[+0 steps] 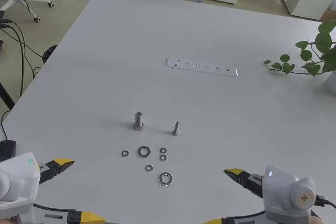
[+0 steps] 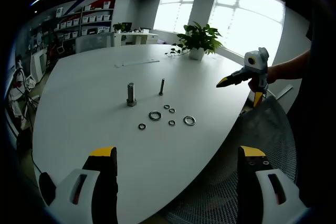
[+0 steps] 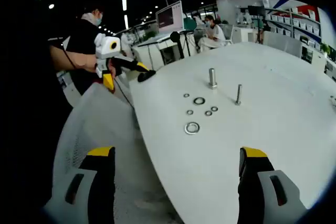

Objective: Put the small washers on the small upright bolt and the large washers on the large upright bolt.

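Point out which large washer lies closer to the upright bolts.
The large washer just in front of the large bolt; the other large washer lies farthest from both bolts.

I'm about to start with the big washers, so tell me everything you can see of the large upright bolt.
The large bolt looks like dull grey metal and stands upright on its wider base on the white table. No washer is on it. The small bolt, thinner and lower, stands apart to its right in the head view. The washers lie loose on the table nearer the person, none touching it.
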